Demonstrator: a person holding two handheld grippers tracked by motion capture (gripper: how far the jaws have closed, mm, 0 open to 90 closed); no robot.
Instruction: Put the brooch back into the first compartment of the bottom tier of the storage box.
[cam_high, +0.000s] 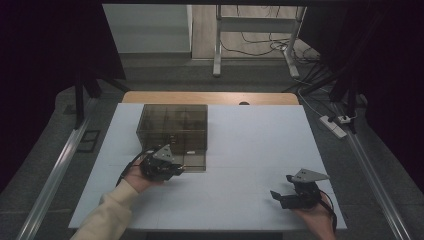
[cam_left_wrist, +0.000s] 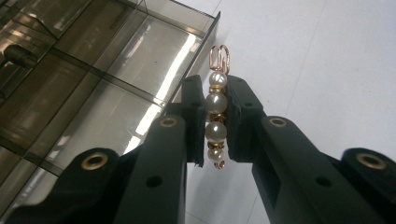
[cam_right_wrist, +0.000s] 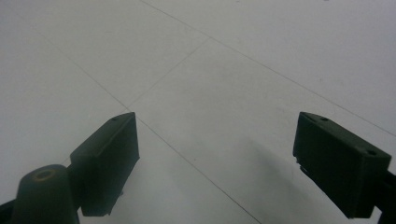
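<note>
The left gripper (cam_left_wrist: 215, 122) is clamped on a pearl-and-gold bead ornament (cam_left_wrist: 216, 116), held upright just beside the near corner of the smoky clear compartment box (cam_high: 172, 131). Well apart to the right, the right gripper (cam_high: 286, 187) hovers over the white table (cam_high: 250, 145), jaws wide apart.

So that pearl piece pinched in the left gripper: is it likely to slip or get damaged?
The pearl pendant is probably slippery: round, glossy beads give the left gripper little flat contact. It looks small and light. Its thin wire loop could likely bend if squeezed or knocked against the compartment box.
</note>
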